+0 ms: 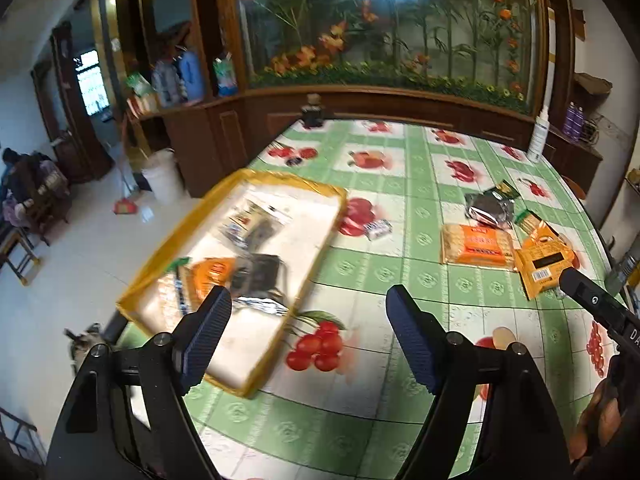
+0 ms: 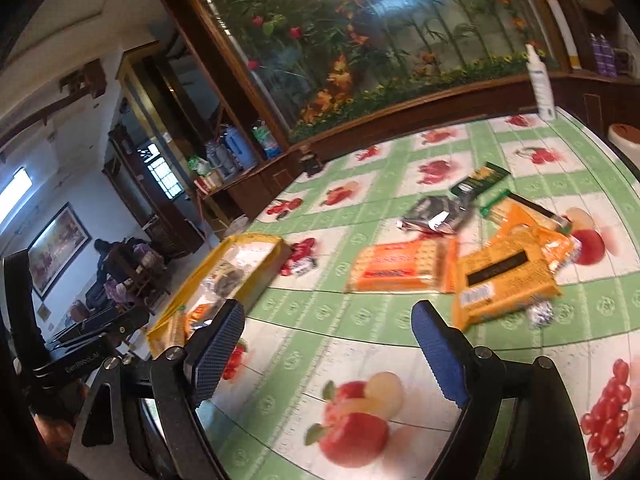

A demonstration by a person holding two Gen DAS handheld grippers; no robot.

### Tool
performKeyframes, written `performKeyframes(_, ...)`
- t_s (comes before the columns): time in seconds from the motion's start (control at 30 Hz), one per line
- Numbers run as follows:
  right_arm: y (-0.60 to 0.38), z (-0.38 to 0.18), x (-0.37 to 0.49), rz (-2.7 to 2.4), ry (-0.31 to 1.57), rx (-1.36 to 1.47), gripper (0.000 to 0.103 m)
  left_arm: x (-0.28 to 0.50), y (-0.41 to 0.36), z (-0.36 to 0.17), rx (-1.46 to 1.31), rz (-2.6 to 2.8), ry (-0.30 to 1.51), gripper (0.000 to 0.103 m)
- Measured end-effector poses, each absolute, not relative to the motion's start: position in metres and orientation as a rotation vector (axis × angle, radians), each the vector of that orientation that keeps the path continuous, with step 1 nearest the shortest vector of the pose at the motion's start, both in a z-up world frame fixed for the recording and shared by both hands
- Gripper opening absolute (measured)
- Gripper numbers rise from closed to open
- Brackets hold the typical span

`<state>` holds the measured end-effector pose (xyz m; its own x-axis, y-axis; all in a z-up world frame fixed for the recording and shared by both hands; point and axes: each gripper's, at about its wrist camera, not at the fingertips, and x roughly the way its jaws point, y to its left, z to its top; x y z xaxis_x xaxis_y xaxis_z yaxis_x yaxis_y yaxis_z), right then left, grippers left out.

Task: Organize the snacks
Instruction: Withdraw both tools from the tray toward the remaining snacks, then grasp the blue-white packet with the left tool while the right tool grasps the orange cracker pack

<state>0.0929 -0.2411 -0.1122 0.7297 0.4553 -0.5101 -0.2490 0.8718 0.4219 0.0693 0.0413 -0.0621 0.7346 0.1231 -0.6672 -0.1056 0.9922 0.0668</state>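
Note:
A yellow-rimmed tray (image 1: 158, 260) (image 2: 256, 240) lies at the table's left and holds several snack packs. My left gripper (image 1: 308, 304) is open and empty above the tray's near right corner. Loose snacks lie to the right: an orange biscuit pack (image 1: 476, 245) (image 2: 400, 266), a yellow-orange pack (image 1: 540, 262) (image 2: 506, 278), a silver-black pack (image 1: 490, 206) (image 2: 434, 214), a green-black pack (image 2: 480, 180) and a small wrapped sweet (image 1: 378, 229) (image 2: 300, 266). My right gripper (image 2: 328, 322) is open and empty, hovering short of the biscuit pack.
The table wears a green checked cloth with fruit prints (image 1: 400, 168). A white spray bottle (image 1: 538, 136) (image 2: 540, 84) stands at the far right edge. A small dark jar (image 1: 313, 114) stands at the far edge. A wooden cabinet with a flower display (image 1: 380, 40) is behind.

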Motion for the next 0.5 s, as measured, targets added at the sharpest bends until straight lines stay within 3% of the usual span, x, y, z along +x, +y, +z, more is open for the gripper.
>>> performKeyframes(0.27,-0.249,-0.130,0.122,0.402,0.724,0.309,0.087,0.138,0.016,-0.094,-0.012,-0.080,0.863,0.080)
performKeyframes(0.5,-0.214,-0.122,0.190,0.482,0.769,0.089,0.087,0.199,0.005,-0.125,-0.017,-0.129,0.970,0.080)
